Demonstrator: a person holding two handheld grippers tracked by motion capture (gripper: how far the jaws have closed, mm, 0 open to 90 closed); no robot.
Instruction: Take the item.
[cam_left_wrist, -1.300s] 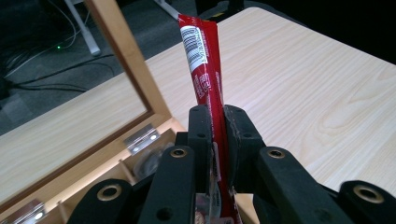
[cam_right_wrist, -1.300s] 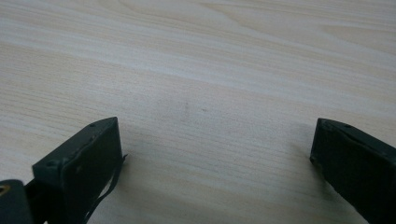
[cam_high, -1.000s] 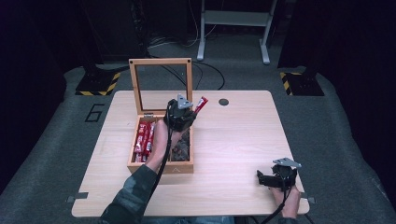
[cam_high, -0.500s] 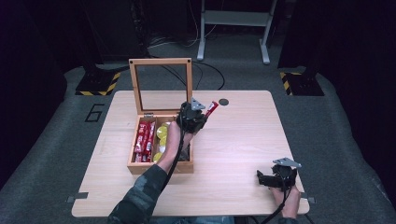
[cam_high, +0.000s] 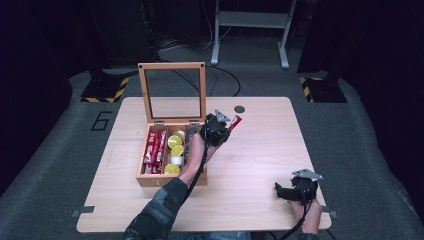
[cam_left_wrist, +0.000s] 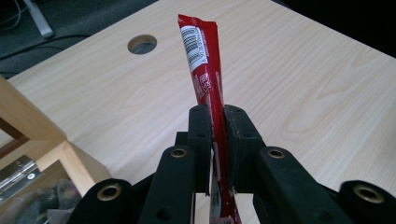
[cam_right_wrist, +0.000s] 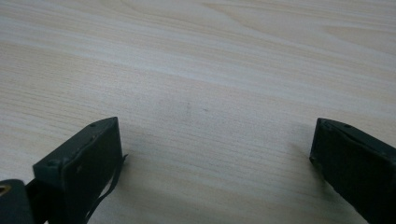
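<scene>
dark room, wood table (cam_high: 260, 150) — left gripper (cam_high: 222, 126) pinches a red sachet (cam_left_wrist: 205, 70) low down; it may flop or slip. right gripper (cam_right_wrist: 215, 154) rests with its jaws wide apart, empty.

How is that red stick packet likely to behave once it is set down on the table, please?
The red stick packet stands straight out past the left tongs, so it is probably fairly stiff and light. Its flattened, sealed end suggests it will lie flat, not roll. The glossy film may slide on the table.

Red sachet (cam_left_wrist: 205, 70) with white barcode patch, pale wood-grain table (cam_high: 260, 165), black-and-yellow hazard stripes (cam_high: 102, 92)
</scene>
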